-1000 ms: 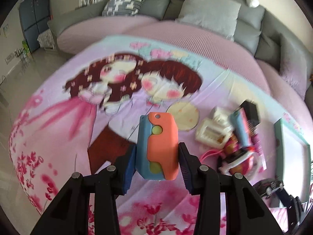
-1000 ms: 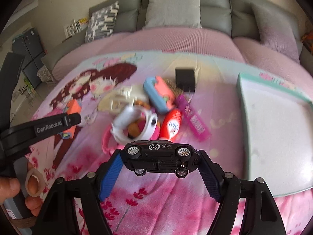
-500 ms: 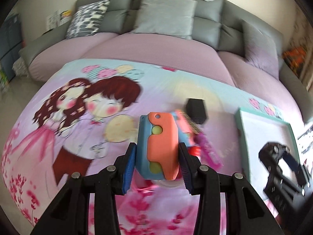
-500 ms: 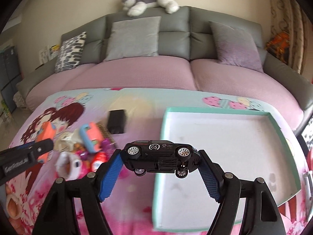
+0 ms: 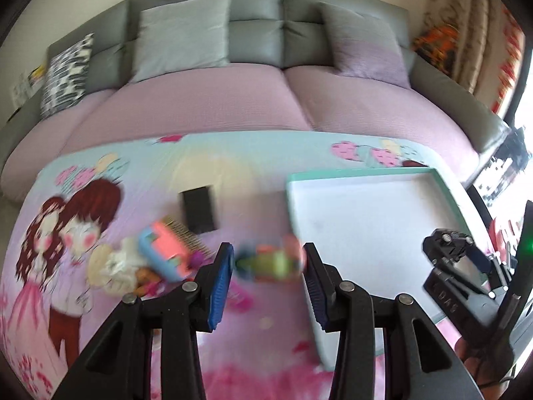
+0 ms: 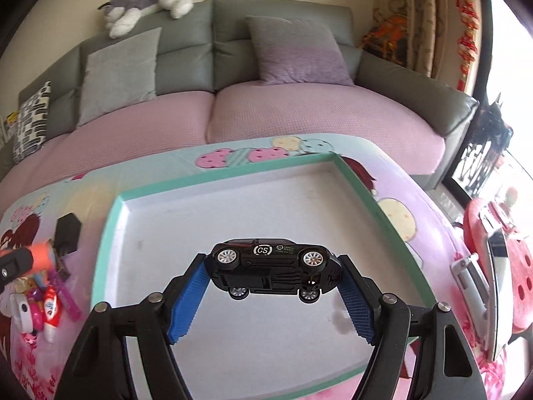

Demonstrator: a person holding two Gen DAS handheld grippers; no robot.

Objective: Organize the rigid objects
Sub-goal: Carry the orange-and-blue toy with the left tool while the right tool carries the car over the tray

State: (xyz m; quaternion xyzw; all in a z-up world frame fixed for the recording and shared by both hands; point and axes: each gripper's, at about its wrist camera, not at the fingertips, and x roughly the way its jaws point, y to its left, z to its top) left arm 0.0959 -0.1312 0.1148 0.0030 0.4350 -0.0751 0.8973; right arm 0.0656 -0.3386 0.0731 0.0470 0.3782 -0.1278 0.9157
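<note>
My left gripper (image 5: 268, 266) is shut on an orange, blue and green toy (image 5: 273, 263), which is blurred and lies crosswise between the blue pads, just left of the tray. The tray (image 5: 359, 175) is white with a teal rim and has nothing lying in it. My right gripper (image 6: 273, 268) is shut on a black toy car (image 6: 273, 263), held on its side above the tray (image 6: 233, 206). The left wrist view shows the car (image 5: 446, 243) at the far right. The left gripper's tip and the orange toy (image 6: 41, 256) show at the right wrist view's left edge.
A pile of small items (image 5: 156, 256) and a black box (image 5: 198, 208) lie on the cartoon cloth left of the tray. A sofa with cushions (image 6: 286, 53) stands behind the table. A red stool (image 6: 519, 286) stands at the right.
Both grippers have swung right, from over the pile to the tray. The car now hangs over the tray. The orange toy, upright before, now looks tipped crosswise in the left jaws.
</note>
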